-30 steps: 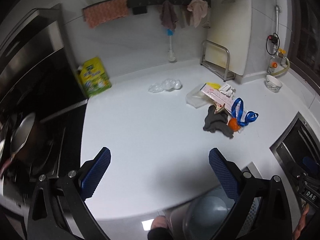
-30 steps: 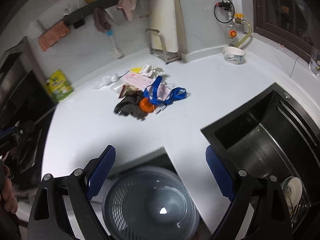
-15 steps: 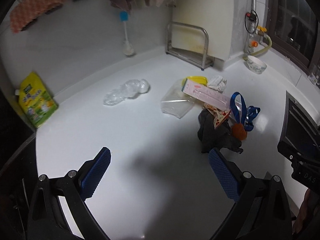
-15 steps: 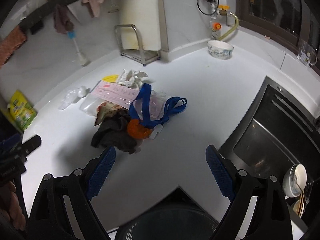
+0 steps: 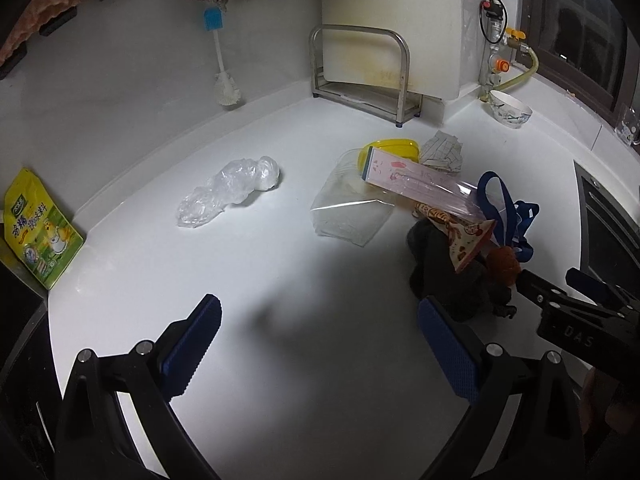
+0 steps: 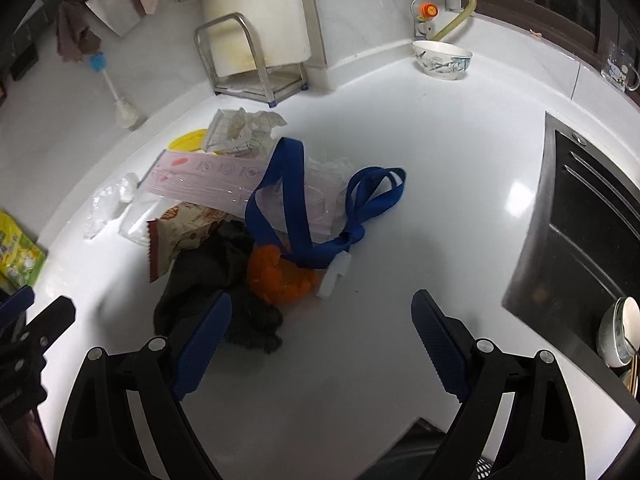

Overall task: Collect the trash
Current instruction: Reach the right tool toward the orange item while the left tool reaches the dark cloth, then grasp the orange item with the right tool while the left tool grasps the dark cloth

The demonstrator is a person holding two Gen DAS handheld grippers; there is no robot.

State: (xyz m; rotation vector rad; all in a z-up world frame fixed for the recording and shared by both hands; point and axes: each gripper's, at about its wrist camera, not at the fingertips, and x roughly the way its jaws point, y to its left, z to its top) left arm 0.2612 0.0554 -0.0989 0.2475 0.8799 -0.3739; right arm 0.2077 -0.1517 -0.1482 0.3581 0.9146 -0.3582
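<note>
A heap of trash lies on the white counter [image 6: 440,208]: a dark rag [image 6: 208,280], an orange lump [image 6: 280,280], a blue strap [image 6: 296,208], a pink flat pack [image 6: 208,180], a snack wrapper [image 6: 180,232], crumpled paper [image 6: 244,128] and a yellow lid [image 6: 188,142]. My right gripper [image 6: 320,344] is open just short of the rag and orange lump. My left gripper [image 5: 320,348] is open over bare counter, left of the dark rag [image 5: 444,268]. A clear plastic container [image 5: 352,212] and a crumpled clear bag [image 5: 228,192] lie farther off.
A steel rack [image 5: 360,76] and a bottle brush [image 5: 224,76] stand at the back wall. A yellow-green packet [image 5: 36,232] leans at the left. A patterned bowl [image 6: 442,58] sits near the gas hose. The sink [image 6: 592,240] lies right, with dishes [image 6: 620,332] in it.
Both grippers have moved forward over the counter toward the trash heap, which now looks larger and closer. The basket below the counter edge has nearly dropped out of the right wrist view.
</note>
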